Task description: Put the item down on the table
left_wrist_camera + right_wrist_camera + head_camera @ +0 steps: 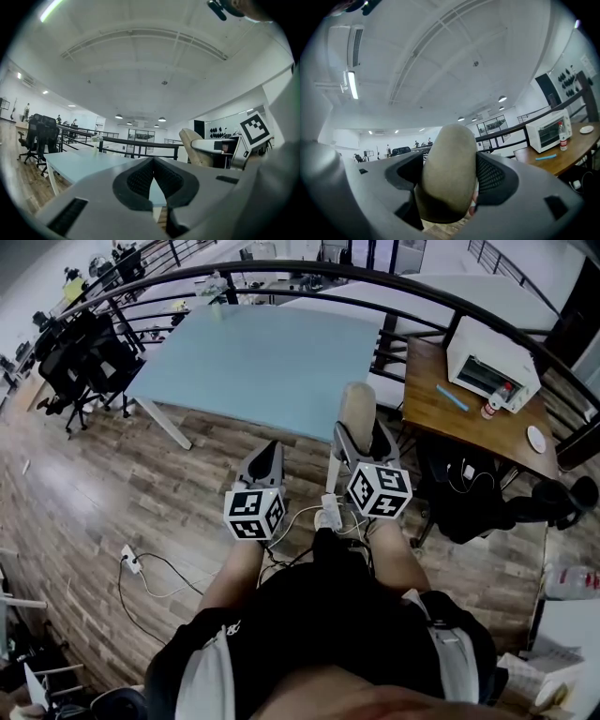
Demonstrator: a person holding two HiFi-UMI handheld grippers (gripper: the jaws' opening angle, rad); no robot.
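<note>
**Right claw [451,177] clamped on a beige item [449,159]**

Ribbed black pads [490,174] squeezed the item from both sides. It was smooth, matte and oblong with a rounded top. The item stood upright in the air, near the edge of the pale blue tabletop [262,362] and not resting on it. The left claw [153,174] was closed, its textured pads meeting on nothing. To the right, a white toaster oven [489,364] sat on a brown wooden tabletop [469,423].
</note>
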